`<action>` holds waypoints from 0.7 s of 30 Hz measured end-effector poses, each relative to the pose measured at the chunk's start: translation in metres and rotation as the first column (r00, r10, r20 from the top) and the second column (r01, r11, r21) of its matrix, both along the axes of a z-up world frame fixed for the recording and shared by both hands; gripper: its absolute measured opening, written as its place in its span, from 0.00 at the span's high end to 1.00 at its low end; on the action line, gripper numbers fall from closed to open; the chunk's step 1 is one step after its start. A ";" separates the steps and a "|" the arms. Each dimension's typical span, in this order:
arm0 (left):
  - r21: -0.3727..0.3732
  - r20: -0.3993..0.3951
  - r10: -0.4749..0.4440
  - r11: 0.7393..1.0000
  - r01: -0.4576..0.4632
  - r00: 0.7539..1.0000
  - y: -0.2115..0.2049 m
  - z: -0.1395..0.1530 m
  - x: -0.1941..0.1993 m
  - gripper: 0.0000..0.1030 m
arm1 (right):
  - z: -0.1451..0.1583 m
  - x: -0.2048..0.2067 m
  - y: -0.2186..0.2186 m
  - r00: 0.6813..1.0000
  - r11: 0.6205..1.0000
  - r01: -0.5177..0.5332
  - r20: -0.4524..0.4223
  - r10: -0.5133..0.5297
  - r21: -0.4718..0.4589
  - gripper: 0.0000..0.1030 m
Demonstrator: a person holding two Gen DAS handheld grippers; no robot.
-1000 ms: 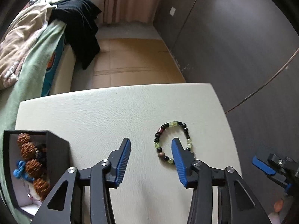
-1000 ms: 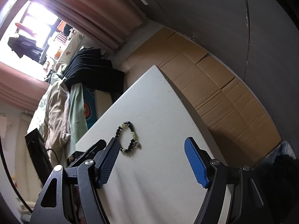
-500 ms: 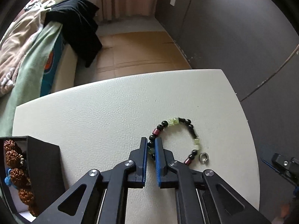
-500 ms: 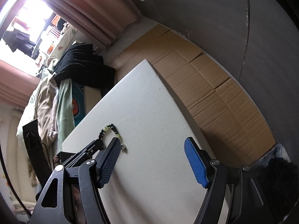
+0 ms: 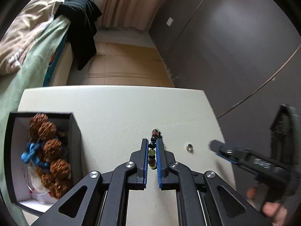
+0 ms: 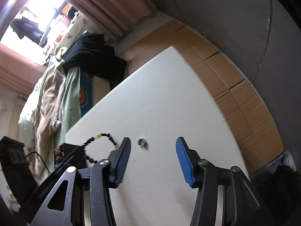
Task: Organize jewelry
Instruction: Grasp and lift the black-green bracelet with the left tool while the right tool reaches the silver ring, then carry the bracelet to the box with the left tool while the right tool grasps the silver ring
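Since the left gripper point(image 5: 152, 146) is clamped on the light, floppy bracelet point(image 5: 153, 151) mid-strand, it should dangle; the small, slippery ring point(image 6: 141, 142) at the half-open right gripper's point(image 6: 152, 148) ten o'clock needs edge-on pinching.

A home bedroom: rumpled bedding point(image 5: 28, 43), pink curtains point(image 5: 131, 3), a white table point(image 5: 112, 113).

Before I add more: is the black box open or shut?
Open: the black box has no lid on, and brown beads show inside.
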State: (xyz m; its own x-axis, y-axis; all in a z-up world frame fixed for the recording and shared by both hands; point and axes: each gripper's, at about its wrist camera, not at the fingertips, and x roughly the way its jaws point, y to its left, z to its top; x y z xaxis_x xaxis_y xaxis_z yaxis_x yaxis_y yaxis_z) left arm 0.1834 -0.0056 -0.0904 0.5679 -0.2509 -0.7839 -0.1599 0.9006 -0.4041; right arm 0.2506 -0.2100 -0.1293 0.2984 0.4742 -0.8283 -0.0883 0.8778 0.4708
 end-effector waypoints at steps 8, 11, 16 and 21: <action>-0.096 0.057 0.012 0.995 -0.006 0.998 0.025 0.018 -0.018 0.93 | -0.004 -0.001 0.034 0.996 0.993 -0.073 0.044 0.077 -0.098 0.60; -0.146 0.081 0.034 0.989 -0.022 0.996 0.040 0.028 -0.022 0.93 | -0.007 0.000 0.043 0.995 0.985 -0.072 0.063 0.082 -0.154 0.60; -0.191 0.135 0.047 0.981 -0.021 0.990 0.055 0.049 -0.034 0.93 | -0.008 -0.005 0.061 0.990 0.970 -0.088 0.090 0.111 -0.225 0.61; -0.199 0.165 0.074 0.979 -0.040 0.983 0.072 0.062 -0.047 0.93 | -0.008 -0.011 0.077 0.978 0.930 -0.103 0.134 0.160 -0.353 0.67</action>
